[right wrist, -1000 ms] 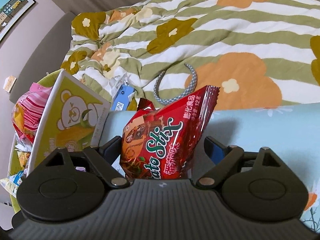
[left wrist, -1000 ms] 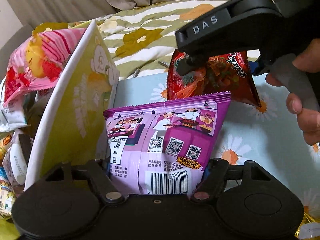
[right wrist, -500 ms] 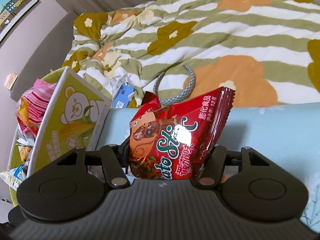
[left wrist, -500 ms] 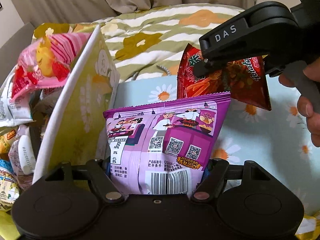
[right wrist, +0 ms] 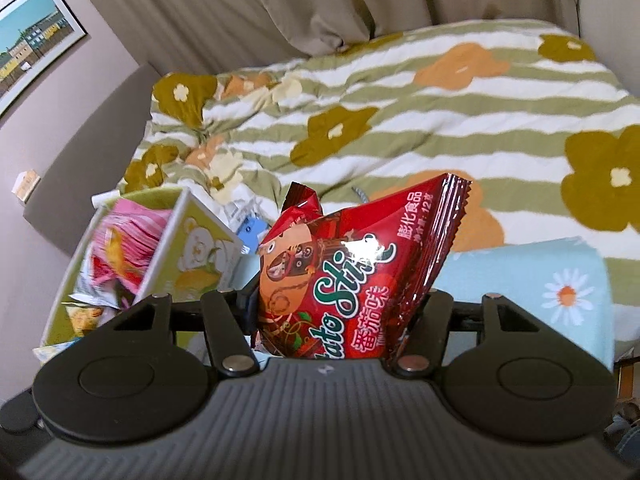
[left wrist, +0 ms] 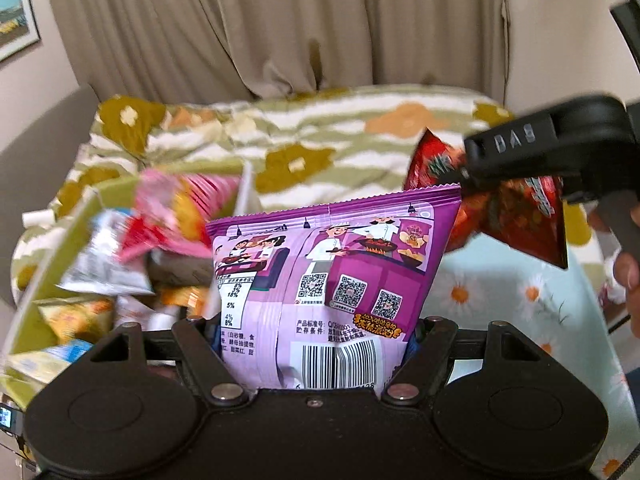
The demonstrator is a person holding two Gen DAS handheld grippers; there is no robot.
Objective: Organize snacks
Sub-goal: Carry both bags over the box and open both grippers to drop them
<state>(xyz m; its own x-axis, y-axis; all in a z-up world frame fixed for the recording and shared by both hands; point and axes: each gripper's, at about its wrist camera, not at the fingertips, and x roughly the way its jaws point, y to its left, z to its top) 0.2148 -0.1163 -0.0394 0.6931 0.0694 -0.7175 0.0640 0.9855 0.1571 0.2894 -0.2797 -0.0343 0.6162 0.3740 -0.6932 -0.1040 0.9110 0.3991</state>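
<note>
Both packets are riding in the air right now. The left tongs [left wrist: 316, 354] are pinching the bottom edge of the purple packet [left wrist: 332, 280], jaws part closed with the bag upright between them. The right tongs [right wrist: 328, 320] are squeezing the red packet [right wrist: 352, 280] by its lower half, jaws drawn in tight against it, the bag leaning over to the right of the grip.

The green box [right wrist: 196, 256], already stuffed with a pink packet [right wrist: 128, 236] and other wrappers, is sitting below and to the left of both tongs. The blue flowered cloth [right wrist: 560, 280] is lying beneath and to the right of them, and the striped blanket [right wrist: 400, 120] is spreading out beyond.

I would judge the step in hand to be carrying these two bags to the box. Doing it well is going to mean keeping both bags high enough to clear the box's raised flap, going in one at a time so the tongs are not crowding each other, and letting go low over the pile so the light bags are not sliding back out.

Against the view of a second ago, both tongs are sitting noticeably higher: the box is now being looked into from above, and the curtain [left wrist: 280, 40] is filling the top. The right tongs were standing wide around the red packet then; now they are gripping it.
</note>
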